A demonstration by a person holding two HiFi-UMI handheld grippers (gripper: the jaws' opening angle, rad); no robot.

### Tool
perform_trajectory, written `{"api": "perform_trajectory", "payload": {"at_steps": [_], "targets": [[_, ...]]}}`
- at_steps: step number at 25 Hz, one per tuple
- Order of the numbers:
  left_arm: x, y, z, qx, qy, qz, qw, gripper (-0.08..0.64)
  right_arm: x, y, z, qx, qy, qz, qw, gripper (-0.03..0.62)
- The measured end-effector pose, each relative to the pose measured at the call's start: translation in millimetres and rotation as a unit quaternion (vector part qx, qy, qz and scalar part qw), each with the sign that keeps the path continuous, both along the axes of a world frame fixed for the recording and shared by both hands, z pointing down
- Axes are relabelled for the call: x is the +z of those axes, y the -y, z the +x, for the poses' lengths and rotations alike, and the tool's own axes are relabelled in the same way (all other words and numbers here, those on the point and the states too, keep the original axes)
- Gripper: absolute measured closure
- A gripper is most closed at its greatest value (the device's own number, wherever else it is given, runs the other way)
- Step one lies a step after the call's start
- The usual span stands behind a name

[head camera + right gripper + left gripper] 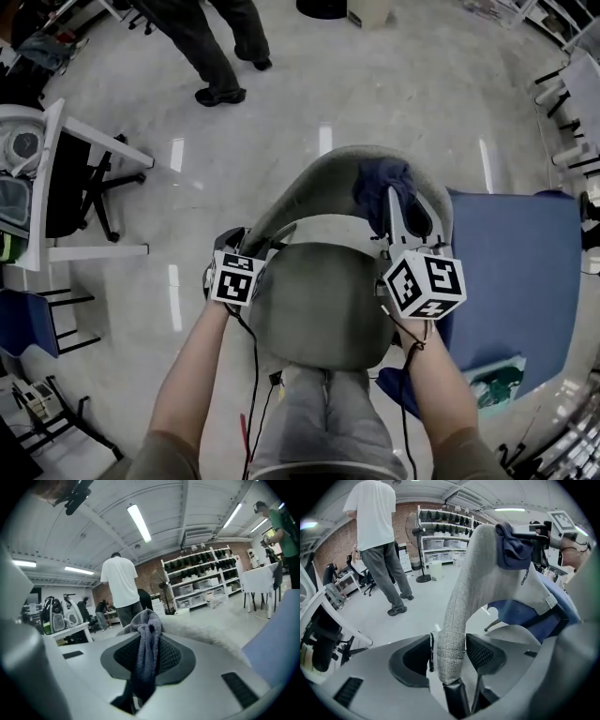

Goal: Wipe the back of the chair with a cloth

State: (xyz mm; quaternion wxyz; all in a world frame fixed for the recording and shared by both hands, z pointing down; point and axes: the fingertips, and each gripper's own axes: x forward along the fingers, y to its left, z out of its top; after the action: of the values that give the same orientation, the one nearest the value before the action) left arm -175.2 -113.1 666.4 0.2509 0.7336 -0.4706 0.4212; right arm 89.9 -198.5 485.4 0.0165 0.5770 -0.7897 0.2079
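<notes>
The grey fabric chair back (pixel 314 183) curves over the seat (pixel 323 305) straight below me. A dark blue cloth (pixel 380 183) is bunched on the back's top right edge, and my right gripper (pixel 395 202) is shut on it. In the right gripper view the cloth (pixel 147 644) hangs pinched between the jaws, with the fuzzy chair back (pixel 206 630) just behind. My left gripper (pixel 265 247) clamps the left edge of the chair back (pixel 452 634); both pads press on the fabric there. The left gripper view also shows the cloth (pixel 513 548) up on the top edge.
A person (pixel 220 47) stands on the shiny floor beyond the chair, also seen as a person (pixel 377 531) in a white shirt. A white table (pixel 56 178) and black chair stand at the left. A blue panel (pixel 516 272) lies at the right. Shelves (pixel 443 531) line the far wall.
</notes>
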Motion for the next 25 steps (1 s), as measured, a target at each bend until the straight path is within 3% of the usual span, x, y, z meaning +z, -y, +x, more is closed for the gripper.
{"api": "perform_trajectory", "payload": {"at_steps": [5,9,11,15,17,19,22,23,25], "targets": [[7.5,-0.8,3.7,0.002,-0.017,-0.029,0.9994,0.307,-11.5,-22.6,67.7,0.092,-0.045,0.021,0.995,0.505],[9.7,-2.5,8.1,0.008,-0.021,-0.042,0.9989,0.308,-29.5,-45.5,114.8,0.189,-0.124,0.068,0.972,0.507],[10.0,-2.8,8.5,0.005,-0.025,-0.047,0.9986,0.31,-28.8,-48.4,105.7,0.19,-0.165,0.087,0.964,0.508],[11.2,-2.2,9.2,-0.001,-0.036,-0.051,0.9981,0.31,-9.6,-37.3,38.8,0.115,-0.231,0.118,0.959,0.508],[11.6,-2.1,8.9,0.0,-0.04,-0.05,0.998,0.31,-0.2,-27.3,4.6,0.088,-0.239,0.135,0.958,0.508],[11.7,-3.7,8.7,0.001,-0.042,-0.05,0.9979,0.31,15.8,-19.4,-27.3,0.051,-0.23,0.122,0.964,0.507],[10.4,-3.3,8.8,0.001,-0.042,-0.049,0.9979,0.31,44.0,-15.4,-88.3,-0.061,-0.194,0.075,0.976,0.508],[9.8,-2.8,8.5,0.001,-0.042,-0.049,0.9979,0.31,48.7,-17.7,-112.5,-0.108,-0.181,0.069,0.975,0.509],[8.9,-2.8,7.6,0.001,-0.04,-0.05,0.998,0.31,50.7,-30.1,-159.2,-0.202,-0.166,0.073,0.962,0.511]]}}
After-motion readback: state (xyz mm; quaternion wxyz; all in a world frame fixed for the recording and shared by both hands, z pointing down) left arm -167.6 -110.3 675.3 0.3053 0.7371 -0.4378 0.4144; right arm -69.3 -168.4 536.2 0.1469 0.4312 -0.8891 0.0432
